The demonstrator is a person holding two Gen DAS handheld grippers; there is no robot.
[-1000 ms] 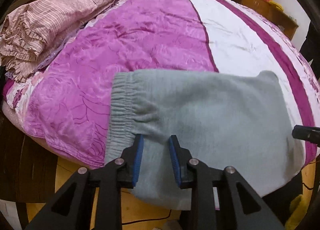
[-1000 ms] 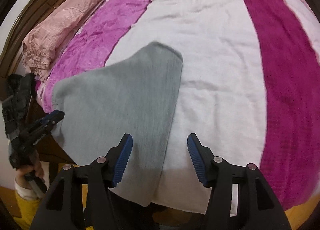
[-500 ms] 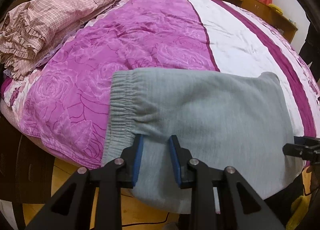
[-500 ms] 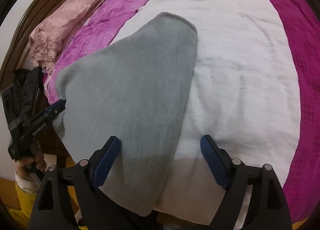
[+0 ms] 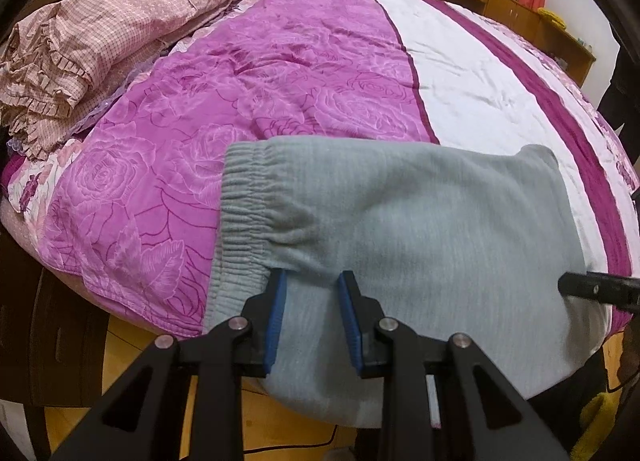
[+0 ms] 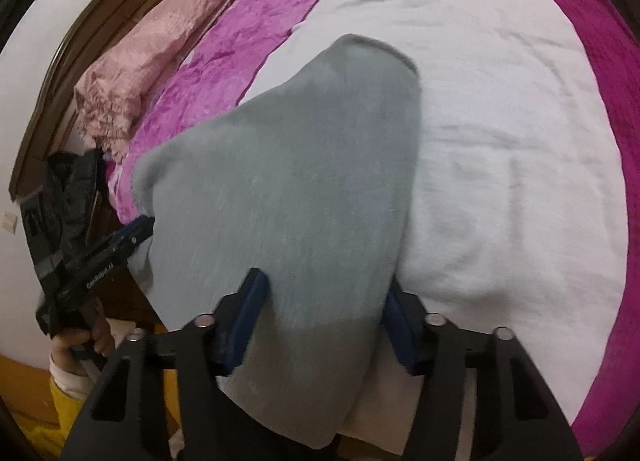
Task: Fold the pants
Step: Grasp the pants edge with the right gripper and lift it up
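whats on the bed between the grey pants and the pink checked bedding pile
Only bare purple rose-print cover lies between the grey pants and pink checked bedding, in the left wrist view.

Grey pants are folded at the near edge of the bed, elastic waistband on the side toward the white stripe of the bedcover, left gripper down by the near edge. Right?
Not quite. In the left wrist view the waistband of the grey pants lies on the purple rose-patterned side of the bedcover; the other end reaches the white stripe. The left gripper is at the near edge, as you say.
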